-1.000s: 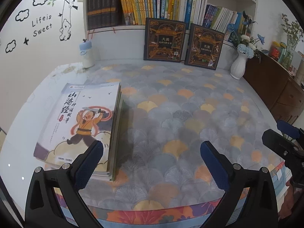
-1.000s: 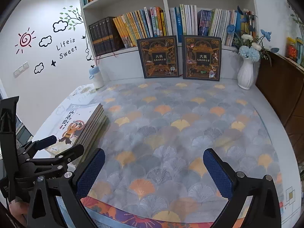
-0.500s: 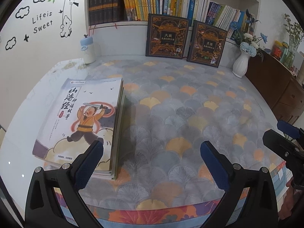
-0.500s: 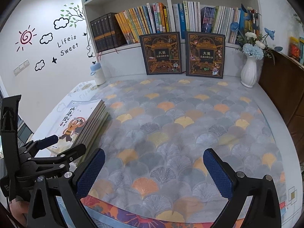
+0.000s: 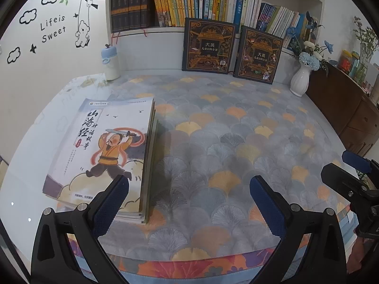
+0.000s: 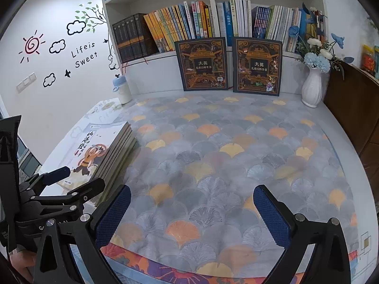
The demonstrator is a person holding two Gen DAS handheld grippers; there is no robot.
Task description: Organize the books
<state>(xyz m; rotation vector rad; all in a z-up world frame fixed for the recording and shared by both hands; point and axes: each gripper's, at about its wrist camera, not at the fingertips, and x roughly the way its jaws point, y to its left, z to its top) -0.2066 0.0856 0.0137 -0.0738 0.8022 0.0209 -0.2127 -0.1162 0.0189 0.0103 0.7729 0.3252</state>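
A stack of several flat books [image 5: 104,156] lies at the table's left side; the top cover shows a cartoon man in orange. It also shows in the right wrist view [image 6: 99,156]. My left gripper [image 5: 189,203] is open and empty, with its left finger over the stack's near right corner. My right gripper [image 6: 191,215] is open and empty above the table's front edge, right of the stack. Two dark ornate books [image 5: 208,45] [image 5: 258,55] stand upright at the back against the bookshelf [image 5: 165,2].
A small bottle with a blue lid [image 5: 110,62] stands at the back left. A white vase with blue flowers [image 5: 300,78] stands at the back right next to a wooden cabinet [image 5: 350,108]. A fan-patterned cloth [image 5: 225,142] covers the table.
Both views have shifted slightly downward and closer to the table. The stack appears a little larger in the left wrist view. Both grippers stay open.
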